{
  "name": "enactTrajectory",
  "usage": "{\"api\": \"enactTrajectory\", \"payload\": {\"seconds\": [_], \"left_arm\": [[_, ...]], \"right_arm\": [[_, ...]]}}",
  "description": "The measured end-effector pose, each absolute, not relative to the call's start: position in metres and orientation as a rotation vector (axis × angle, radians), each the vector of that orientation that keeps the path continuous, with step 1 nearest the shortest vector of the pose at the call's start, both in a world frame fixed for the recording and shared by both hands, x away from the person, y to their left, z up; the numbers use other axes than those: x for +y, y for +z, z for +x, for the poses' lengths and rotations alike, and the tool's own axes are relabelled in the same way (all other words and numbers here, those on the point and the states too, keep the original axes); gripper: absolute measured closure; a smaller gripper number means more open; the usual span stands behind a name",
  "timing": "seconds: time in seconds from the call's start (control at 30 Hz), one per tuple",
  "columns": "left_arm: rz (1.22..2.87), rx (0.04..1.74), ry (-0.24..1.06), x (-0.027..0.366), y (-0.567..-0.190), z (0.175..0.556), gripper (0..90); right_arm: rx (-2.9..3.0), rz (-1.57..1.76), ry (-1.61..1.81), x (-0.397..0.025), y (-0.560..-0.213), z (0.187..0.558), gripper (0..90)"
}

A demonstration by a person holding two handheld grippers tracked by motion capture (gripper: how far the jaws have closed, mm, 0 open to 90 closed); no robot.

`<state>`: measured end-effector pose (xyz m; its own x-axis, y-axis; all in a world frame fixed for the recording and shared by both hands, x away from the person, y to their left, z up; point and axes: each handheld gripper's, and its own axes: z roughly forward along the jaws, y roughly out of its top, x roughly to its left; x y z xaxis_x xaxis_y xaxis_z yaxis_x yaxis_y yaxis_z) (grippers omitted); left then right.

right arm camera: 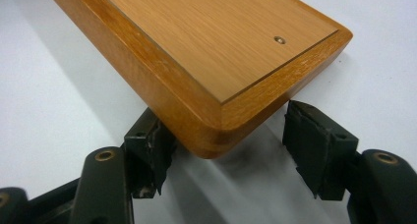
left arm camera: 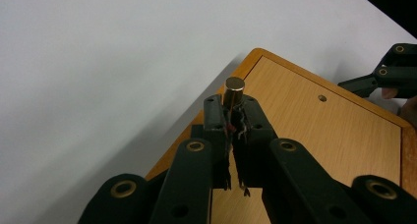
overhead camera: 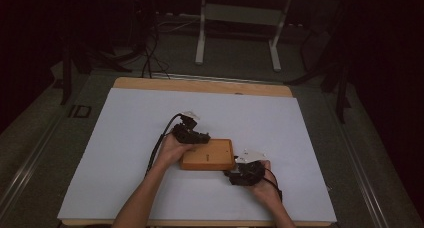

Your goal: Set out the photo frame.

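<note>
A flat wooden box [overhead camera: 207, 155] lies on the white table sheet, with a small hole [right arm camera: 279, 39] in its top. My left gripper [overhead camera: 202, 137] hovers over the box's far left corner, shut on a short metal cylinder [left arm camera: 233, 91] that stands upright between its jaws [left arm camera: 232, 118]. My right gripper [overhead camera: 232, 170] is open, its jaws [right arm camera: 227, 130] straddling the near right corner of the box [right arm camera: 221, 42]. One jaw rests against the box's side, and the other stands a little apart. The left gripper view also shows the box [left arm camera: 314, 130] and the right gripper [left arm camera: 388, 76] beyond it.
The white sheet [overhead camera: 125, 138] covers most of the wooden table [overhead camera: 200, 85], with broad free room left, right and behind the box. Beyond the table stand a grey metal frame [overhead camera: 237, 18] and cables [overhead camera: 150, 58] on the dark floor.
</note>
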<state>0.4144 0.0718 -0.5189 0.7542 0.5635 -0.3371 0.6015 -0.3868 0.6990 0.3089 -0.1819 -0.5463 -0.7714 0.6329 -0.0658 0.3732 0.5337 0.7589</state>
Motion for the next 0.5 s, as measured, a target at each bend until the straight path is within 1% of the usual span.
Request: {"api": "enactTrajectory", "payload": {"seconds": [0.2,0.5], "left_arm": [[2.079,0.879,-0.057,0.072,-0.519,0.415,85.7],[2.083,0.885,-0.062,0.071,-0.519,0.417,85.7]], "right_arm": [[2.405,0.838,1.071,-0.178,-0.546,0.308,34.8],[2.354,0.816,1.029,-0.17,-0.546,0.31,28.3]]}}
